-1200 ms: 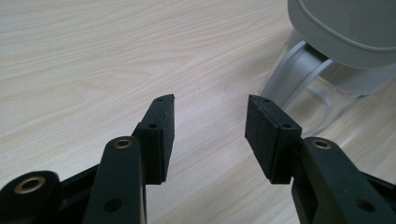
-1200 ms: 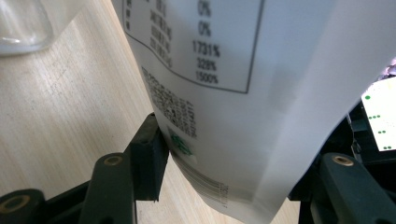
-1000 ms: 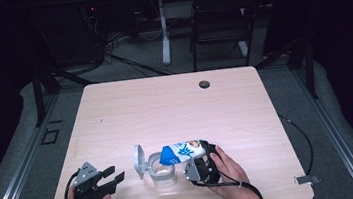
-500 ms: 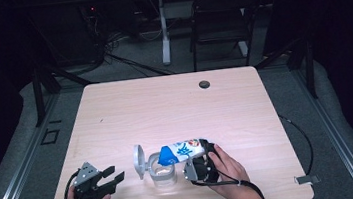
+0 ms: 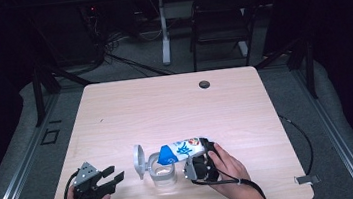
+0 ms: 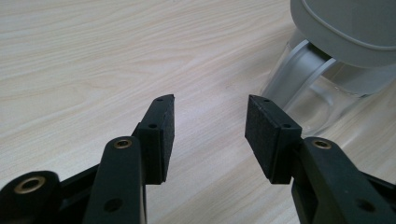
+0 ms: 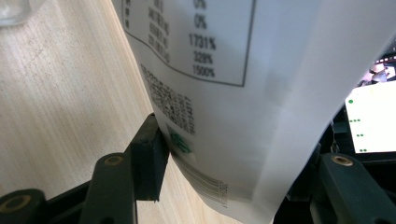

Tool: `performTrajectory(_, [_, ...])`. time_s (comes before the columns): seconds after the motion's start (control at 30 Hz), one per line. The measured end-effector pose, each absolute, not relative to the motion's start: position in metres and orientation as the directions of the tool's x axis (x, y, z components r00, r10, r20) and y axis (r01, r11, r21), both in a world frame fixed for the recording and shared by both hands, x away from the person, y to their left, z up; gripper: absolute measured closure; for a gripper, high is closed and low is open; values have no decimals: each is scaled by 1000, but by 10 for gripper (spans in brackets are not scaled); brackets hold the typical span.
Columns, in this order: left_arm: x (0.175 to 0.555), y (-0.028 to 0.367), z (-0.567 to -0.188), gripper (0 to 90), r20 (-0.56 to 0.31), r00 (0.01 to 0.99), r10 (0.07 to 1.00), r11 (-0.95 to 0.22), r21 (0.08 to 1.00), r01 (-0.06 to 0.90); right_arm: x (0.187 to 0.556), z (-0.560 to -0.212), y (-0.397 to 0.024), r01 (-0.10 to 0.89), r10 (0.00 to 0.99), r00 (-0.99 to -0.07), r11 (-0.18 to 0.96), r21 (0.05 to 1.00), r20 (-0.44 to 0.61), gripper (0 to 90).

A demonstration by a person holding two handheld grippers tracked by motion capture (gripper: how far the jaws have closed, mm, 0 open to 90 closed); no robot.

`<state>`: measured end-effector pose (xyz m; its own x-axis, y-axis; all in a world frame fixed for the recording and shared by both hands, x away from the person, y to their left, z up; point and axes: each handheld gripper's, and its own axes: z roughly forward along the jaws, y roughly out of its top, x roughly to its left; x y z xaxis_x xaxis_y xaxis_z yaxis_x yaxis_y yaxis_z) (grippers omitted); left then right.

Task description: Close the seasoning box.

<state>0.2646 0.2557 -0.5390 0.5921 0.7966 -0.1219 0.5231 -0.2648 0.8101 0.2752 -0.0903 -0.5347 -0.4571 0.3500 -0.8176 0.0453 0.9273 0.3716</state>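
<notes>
A white pouch [image 5: 184, 150] with blue print lies tipped sideways, its blue end at 9 o'clock over a clear lidded-open jar [image 5: 162, 173].

Light wood tabletop [image 5: 165, 111]; dark round grommet [image 5: 204, 84] near far edge; black chair [image 5: 218, 21] beyond; white post [image 5: 163, 30] and cables [image 5: 124, 60] on floor.

Dark rm, black chair [image 5: 218, 21] behind wood table [image 5: 165, 106].

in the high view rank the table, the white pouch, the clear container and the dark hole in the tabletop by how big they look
1. table
2. white pouch
3. clear container, close to the pouch, so unsure
4. dark hole
</notes>
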Motion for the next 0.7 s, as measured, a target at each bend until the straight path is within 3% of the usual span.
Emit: performTrajectory(0.7, [264, 255, -539, 529, -123, 594, 795, -265, 810, 523, 276, -532, -91, 39, 287, -436, 953, 301, -853, 442])
